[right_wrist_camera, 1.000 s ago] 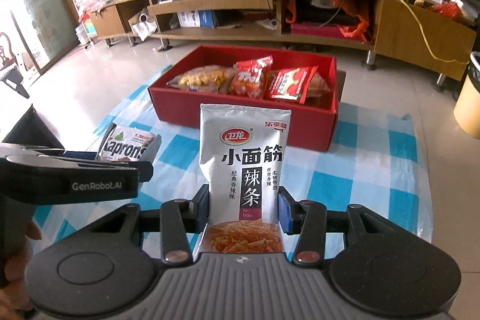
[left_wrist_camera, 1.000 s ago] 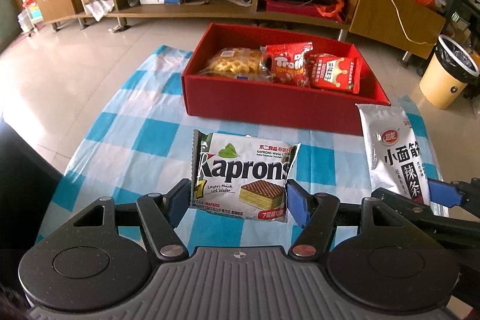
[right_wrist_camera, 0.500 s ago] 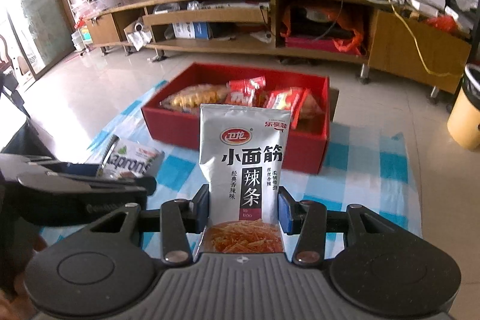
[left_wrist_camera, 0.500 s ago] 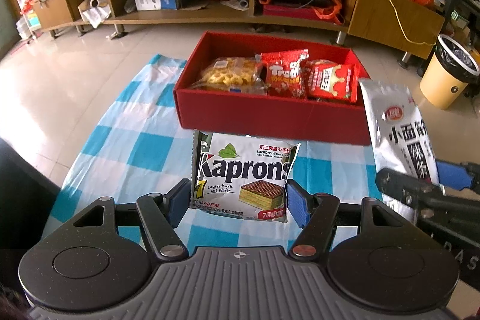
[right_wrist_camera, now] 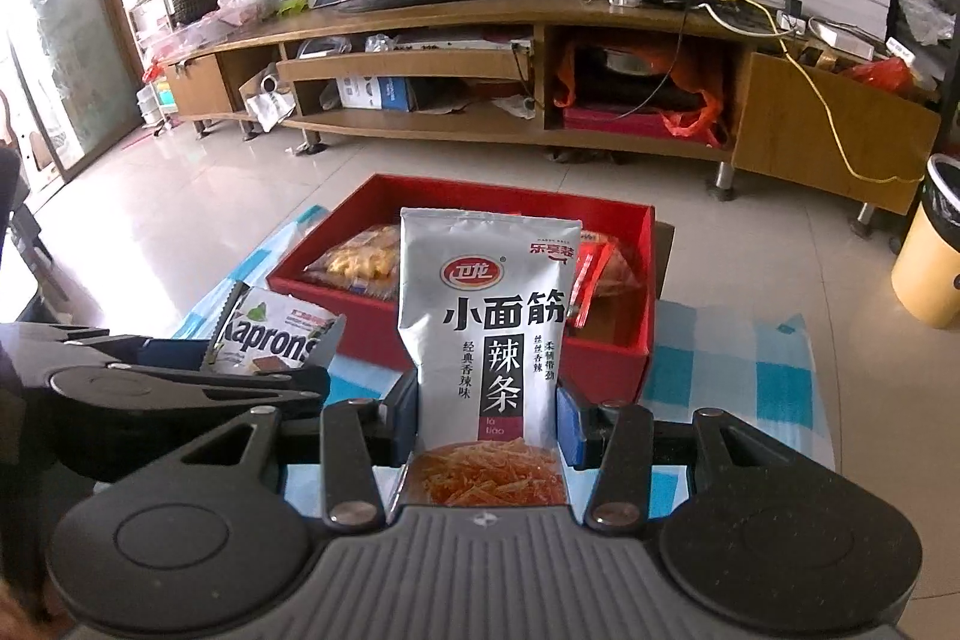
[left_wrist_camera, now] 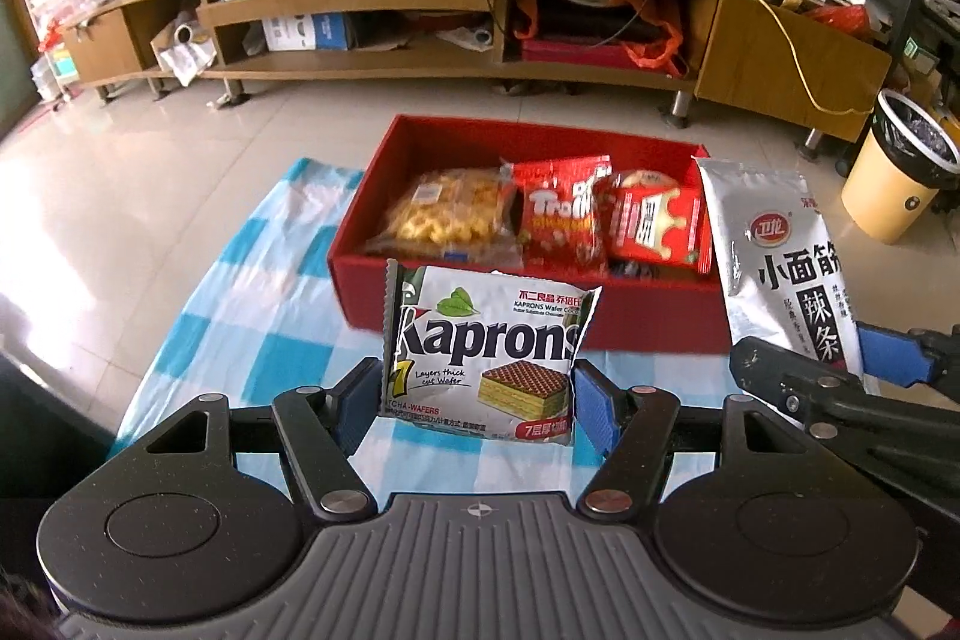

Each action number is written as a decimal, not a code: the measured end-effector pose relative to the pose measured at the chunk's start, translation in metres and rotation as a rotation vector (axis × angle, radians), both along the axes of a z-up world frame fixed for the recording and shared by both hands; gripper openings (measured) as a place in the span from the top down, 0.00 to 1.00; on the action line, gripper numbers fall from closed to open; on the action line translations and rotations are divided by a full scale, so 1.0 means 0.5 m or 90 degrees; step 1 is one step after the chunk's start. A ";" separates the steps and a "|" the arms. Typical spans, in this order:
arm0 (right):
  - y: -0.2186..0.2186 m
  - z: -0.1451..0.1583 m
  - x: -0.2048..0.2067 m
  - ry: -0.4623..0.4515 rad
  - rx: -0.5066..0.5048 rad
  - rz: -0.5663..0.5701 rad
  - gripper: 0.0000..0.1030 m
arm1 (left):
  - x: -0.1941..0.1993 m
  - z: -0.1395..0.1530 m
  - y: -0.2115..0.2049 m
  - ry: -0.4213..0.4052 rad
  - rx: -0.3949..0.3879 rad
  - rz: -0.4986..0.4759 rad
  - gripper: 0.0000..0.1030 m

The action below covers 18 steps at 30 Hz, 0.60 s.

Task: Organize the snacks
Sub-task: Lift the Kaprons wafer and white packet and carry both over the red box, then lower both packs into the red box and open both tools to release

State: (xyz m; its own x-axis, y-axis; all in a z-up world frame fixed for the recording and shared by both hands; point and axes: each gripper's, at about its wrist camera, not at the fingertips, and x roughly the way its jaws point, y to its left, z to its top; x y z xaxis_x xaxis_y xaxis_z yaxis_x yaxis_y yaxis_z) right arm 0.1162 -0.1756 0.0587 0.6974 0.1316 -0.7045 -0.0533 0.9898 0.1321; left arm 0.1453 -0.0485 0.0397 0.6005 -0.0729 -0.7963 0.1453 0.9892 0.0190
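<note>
My left gripper (left_wrist_camera: 477,409) is shut on a white Kaprons wafer pack (left_wrist_camera: 483,352) and holds it up in front of the red box (left_wrist_camera: 528,322). My right gripper (right_wrist_camera: 486,418) is shut on a silver spicy-strip bag (right_wrist_camera: 486,316), held upright just before the red box (right_wrist_camera: 606,352). The box holds a yellow snack bag (left_wrist_camera: 444,214) and two red packs (left_wrist_camera: 564,220). The silver bag (left_wrist_camera: 774,268) shows at the right of the left wrist view; the Kaprons pack (right_wrist_camera: 270,340) shows at the left of the right wrist view.
The box stands on a blue-and-white checked cloth (left_wrist_camera: 240,316) on a tiled floor. A long wooden TV stand (left_wrist_camera: 420,16) runs across the back. A yellow bin (left_wrist_camera: 900,178) stands at the right.
Both grippers have risen and moved toward the red box with their packs. The silver bag now stands higher, beside the box's right end.
</note>
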 end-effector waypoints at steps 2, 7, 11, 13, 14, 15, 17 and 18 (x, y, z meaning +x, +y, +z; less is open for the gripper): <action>-0.007 -0.002 0.015 0.003 0.009 -0.006 0.59 | 0.017 0.003 -0.005 -0.004 0.000 -0.001 0.29; -0.014 -0.002 0.060 0.001 0.008 -0.011 0.59 | 0.061 0.003 -0.015 -0.008 0.001 0.004 0.29; -0.027 -0.011 0.113 0.006 0.021 -0.018 0.59 | 0.110 -0.003 -0.025 -0.008 0.006 0.010 0.29; -0.032 -0.018 0.138 0.010 0.030 -0.023 0.59 | 0.134 -0.009 -0.028 -0.005 0.006 0.013 0.29; -0.035 -0.022 0.153 0.012 0.032 -0.025 0.59 | 0.147 -0.012 -0.029 -0.002 0.005 0.016 0.29; -0.037 -0.026 0.165 0.014 0.033 -0.027 0.59 | 0.157 -0.016 -0.030 0.000 0.005 0.016 0.29; -0.040 -0.032 0.189 0.017 0.033 -0.030 0.59 | 0.177 -0.025 -0.033 0.005 0.007 0.018 0.29; -0.042 -0.035 0.201 0.018 0.033 -0.032 0.59 | 0.186 -0.029 -0.035 0.007 0.009 0.020 0.29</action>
State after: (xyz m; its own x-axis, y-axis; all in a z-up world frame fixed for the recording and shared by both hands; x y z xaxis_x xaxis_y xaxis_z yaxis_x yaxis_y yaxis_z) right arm 0.2165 -0.1964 0.0409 0.6836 0.1343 -0.7174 0.0003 0.9829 0.1843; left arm 0.2385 -0.0662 0.0252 0.5939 -0.0430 -0.8034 0.1147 0.9929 0.0317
